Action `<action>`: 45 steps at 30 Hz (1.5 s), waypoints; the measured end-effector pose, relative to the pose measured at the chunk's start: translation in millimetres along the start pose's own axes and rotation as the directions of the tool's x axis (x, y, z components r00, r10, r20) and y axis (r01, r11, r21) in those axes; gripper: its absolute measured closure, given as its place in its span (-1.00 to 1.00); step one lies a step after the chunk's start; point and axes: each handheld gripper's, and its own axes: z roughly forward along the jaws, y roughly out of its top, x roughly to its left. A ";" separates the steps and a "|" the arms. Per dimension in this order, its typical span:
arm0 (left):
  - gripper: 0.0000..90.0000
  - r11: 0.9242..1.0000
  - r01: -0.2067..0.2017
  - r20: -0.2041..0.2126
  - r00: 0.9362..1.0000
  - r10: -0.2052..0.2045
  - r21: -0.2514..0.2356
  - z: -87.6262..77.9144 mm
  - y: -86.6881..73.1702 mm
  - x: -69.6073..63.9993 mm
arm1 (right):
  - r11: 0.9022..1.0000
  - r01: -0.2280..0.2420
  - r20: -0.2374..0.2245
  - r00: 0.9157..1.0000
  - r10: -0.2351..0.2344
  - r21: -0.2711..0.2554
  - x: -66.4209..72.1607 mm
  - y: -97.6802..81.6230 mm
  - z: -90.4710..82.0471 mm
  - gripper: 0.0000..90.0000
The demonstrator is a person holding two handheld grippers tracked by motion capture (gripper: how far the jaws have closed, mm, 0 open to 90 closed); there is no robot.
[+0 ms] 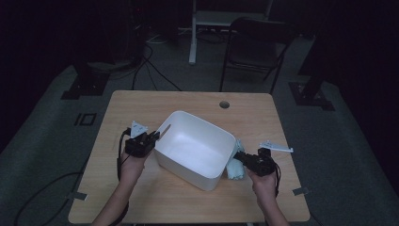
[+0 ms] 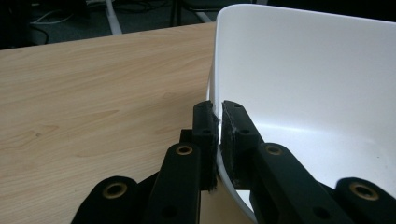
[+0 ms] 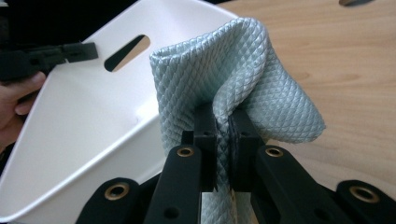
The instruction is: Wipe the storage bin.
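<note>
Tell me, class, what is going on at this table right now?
A person works at a wooden table with a hand-held gripper in each hand. The left hand-held gripper is clamped on the rim of a white bin, which is bare inside. The right hand-held gripper pinches a pale blue quilted cloth just outside the bin's right side.

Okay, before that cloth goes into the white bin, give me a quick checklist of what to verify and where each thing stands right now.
1. Right gripper grips the pale blue cloth: ok, jaws pinch a fold.
2. Left gripper steadies the white bin: ok, jaws clamp its wall at the rim.
3. Bin interior free: ok, the high view shows nothing inside.
4. Cloth raised above the bin rim: not ok, in the high view it sits beside the outer wall, low by the table.
5. Cloth's lower end hanging free: cannot tell, it is hidden behind the jaws.
</note>
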 end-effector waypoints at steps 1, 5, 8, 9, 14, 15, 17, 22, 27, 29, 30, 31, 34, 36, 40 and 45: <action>0.87 1.000 0.001 0.000 1.000 -0.001 0.000 0.1 0.0 -0.1 | 1.000 -0.008 -0.003 1.000 0.008 0.002 -1.5 -1.2 1.3 0.87; 0.88 1.000 -0.007 -0.004 1.000 0.007 0.006 0.4 0.7 -1.0 | 1.000 -0.014 0.010 1.000 0.014 0.024 -5.5 -6.0 6.8 0.87; 0.88 1.000 -0.009 -0.001 1.000 0.009 0.008 0.4 0.9 -0.9 | 0.999 -0.026 0.019 1.000 0.025 0.033 -9.9 -9.4 10.3 0.87; 0.88 1.000 -0.011 0.000 1.000 0.011 0.008 0.4 0.9 -0.9 | 0.999 -0.028 0.025 0.999 0.027 0.036 -10.8 -10.4 11.5 0.87; 0.88 1.000 -0.002 0.001 1.000 0.002 0.002 0.3 0.0 -2.1 | 0.996 -0.035 0.057 0.998 0.030 0.087 -16.8 -20.9 22.7 0.87; 0.88 1.000 -0.007 -0.005 1.000 0.007 0.005 0.1 0.1 -3.6 | 0.994 -0.038 0.069 0.997 0.031 0.104 -19.2 -25.3 26.7 0.88; 0.88 1.000 -0.008 -0.006 1.000 0.008 0.006 0.1 0.2 -4.2 | 0.990 -0.061 0.081 0.995 0.051 0.127 -24.7 -32.4 33.4 0.88; 0.87 1.000 -0.008 -0.015 1.000 0.008 0.008 0.3 0.5 -4.8 | 0.976 -0.099 0.100 0.992 0.081 0.192 -35.1 -44.5 47.3 0.88; 0.87 1.000 -0.003 -0.023 1.000 0.004 0.008 0.8 0.8 -5.4 | 0.980 -0.114 0.048 0.993 0.107 0.164 -29.1 -36.1 35.5 0.87; 0.87 1.000 -0.003 -0.021 1.000 0.003 0.008 1.2 1.0 -5.6 | 0.987 -0.097 0.024 0.995 0.095 0.129 -20.4 -31.1 25.9 0.87; 0.87 1.000 -0.008 -0.018 1.000 0.008 0.007 1.5 1.2 -5.5 | 0.989 -0.078 0.028 0.997 0.076 0.123 -16.0 -29.9 23.5 0.87; 0.87 1.000 0.000 -0.013 1.000 0.001 0.006 1.7 1.1 -4.9 | 0.991 -0.056 0.044 0.998 0.050 0.121 -13.1 -30.2 23.2 0.87; 0.87 1.000 -0.006 -0.012 1.000 0.006 0.008 1.5 1.1 -5.0 | 0.990 -0.078 0.047 0.996 0.073 0.120 -17.5 -35.6 27.4 0.88; 0.87 1.000 -0.007 -0.012 1.000 0.007 0.009 1.4 1.3 -4.8 | 0.986 -0.079 0.077 0.995 0.068 0.147 -20.7 -40.3 34.6 0.88; 0.87 1.000 -0.006 -0.025 1.000 0.006 0.012 1.4 1.6 -5.7 | 0.975 -0.111 0.092 0.991 0.095 0.190 -29.3 -49.9 46.2 0.88; 0.87 1.000 0.009 -0.031 0.999 -0.008 0.003 1.8 0.9 -6.5 | 0.981 -0.102 0.041 0.995 0.096 0.165 -15.4 -42.5 30.6 0.87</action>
